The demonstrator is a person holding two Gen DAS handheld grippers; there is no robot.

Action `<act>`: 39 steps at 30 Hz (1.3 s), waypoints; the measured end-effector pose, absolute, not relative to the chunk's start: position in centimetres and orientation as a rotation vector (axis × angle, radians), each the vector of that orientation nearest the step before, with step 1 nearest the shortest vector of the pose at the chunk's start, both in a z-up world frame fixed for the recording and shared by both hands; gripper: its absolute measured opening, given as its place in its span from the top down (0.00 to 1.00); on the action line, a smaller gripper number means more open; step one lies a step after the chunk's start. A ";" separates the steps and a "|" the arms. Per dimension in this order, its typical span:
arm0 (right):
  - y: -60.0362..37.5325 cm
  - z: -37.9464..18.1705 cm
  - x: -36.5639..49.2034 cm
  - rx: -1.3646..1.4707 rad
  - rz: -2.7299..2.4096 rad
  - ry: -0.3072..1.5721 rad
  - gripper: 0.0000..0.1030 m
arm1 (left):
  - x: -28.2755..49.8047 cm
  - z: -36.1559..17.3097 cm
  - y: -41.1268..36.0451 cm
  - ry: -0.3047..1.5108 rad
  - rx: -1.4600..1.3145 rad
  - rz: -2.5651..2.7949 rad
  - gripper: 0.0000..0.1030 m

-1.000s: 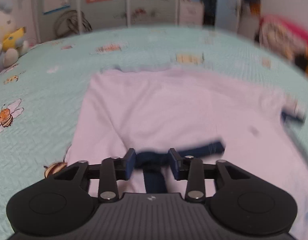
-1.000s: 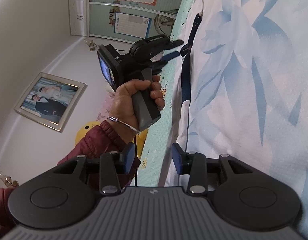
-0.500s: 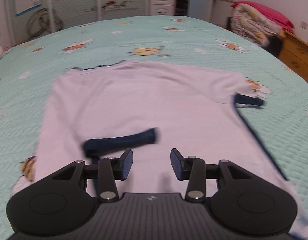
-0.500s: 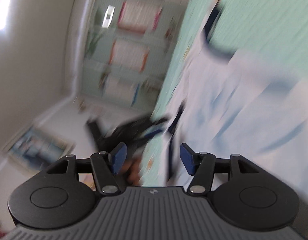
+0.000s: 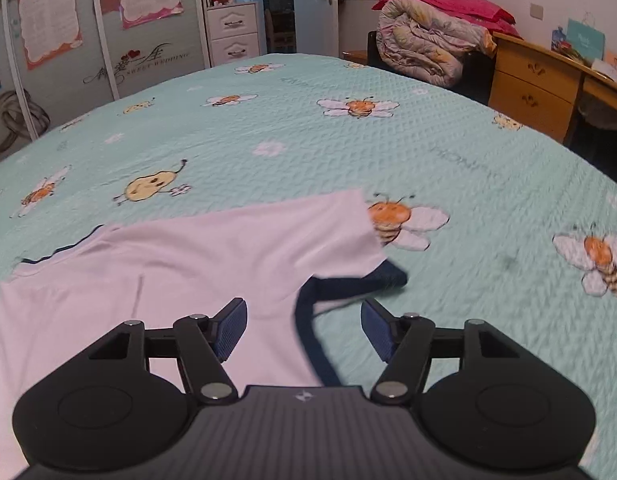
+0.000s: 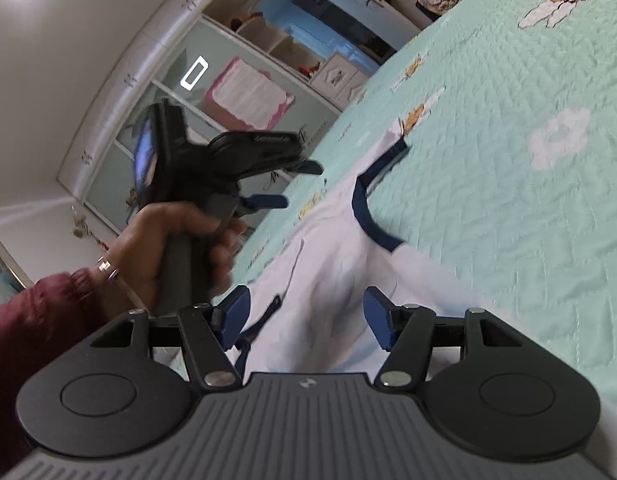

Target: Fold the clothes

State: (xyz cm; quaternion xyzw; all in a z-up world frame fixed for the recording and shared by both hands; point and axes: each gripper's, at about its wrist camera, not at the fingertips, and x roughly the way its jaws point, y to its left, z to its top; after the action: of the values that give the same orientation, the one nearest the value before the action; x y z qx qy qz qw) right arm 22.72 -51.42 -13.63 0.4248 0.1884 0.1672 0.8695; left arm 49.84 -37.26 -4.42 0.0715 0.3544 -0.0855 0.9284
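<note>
In the left wrist view, the left gripper [image 5: 302, 330] is held wide apart and empty over the white shirt [image 5: 180, 272], spread on the bed [image 5: 448, 152]. In the right wrist view, the right gripper [image 6: 306, 316] is likewise spread, gripping nothing, above the shirt's navy collar [image 6: 366, 216].

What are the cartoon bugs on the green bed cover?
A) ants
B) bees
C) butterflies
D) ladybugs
B: the bed cover is printed with striped orange bugs with white wings, like the bee beside the white shirt, so they are bees.
</note>
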 end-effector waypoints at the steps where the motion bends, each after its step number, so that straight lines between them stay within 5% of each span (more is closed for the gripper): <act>1: -51.9 -13.9 23.0 0.905 0.334 0.414 0.36 | 49.8 -4.8 -37.9 0.732 0.172 -0.178 0.35; 10: -52.5 -14.1 23.5 0.902 0.301 0.487 0.36 | 46.0 -9.3 -38.5 0.914 0.447 -0.055 0.35; 23: -53.1 -10.3 28.6 0.958 0.231 0.318 0.37 | 45.4 -8.4 -35.4 0.898 0.491 0.075 0.35; 27: -51.7 -12.1 28.7 0.931 0.295 0.444 0.59 | 46.3 -9.0 -35.1 0.902 0.488 0.085 0.35; 39: -50.7 -14.7 30.8 0.913 0.300 0.603 0.63 | 48.5 -11.0 -35.9 0.900 0.531 0.080 0.35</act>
State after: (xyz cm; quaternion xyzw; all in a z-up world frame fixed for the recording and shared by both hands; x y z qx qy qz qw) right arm 30.77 -50.68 -14.73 0.4325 0.2858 0.1419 0.8433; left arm 48.49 -35.95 -10.98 0.2535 0.4297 0.0384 0.8658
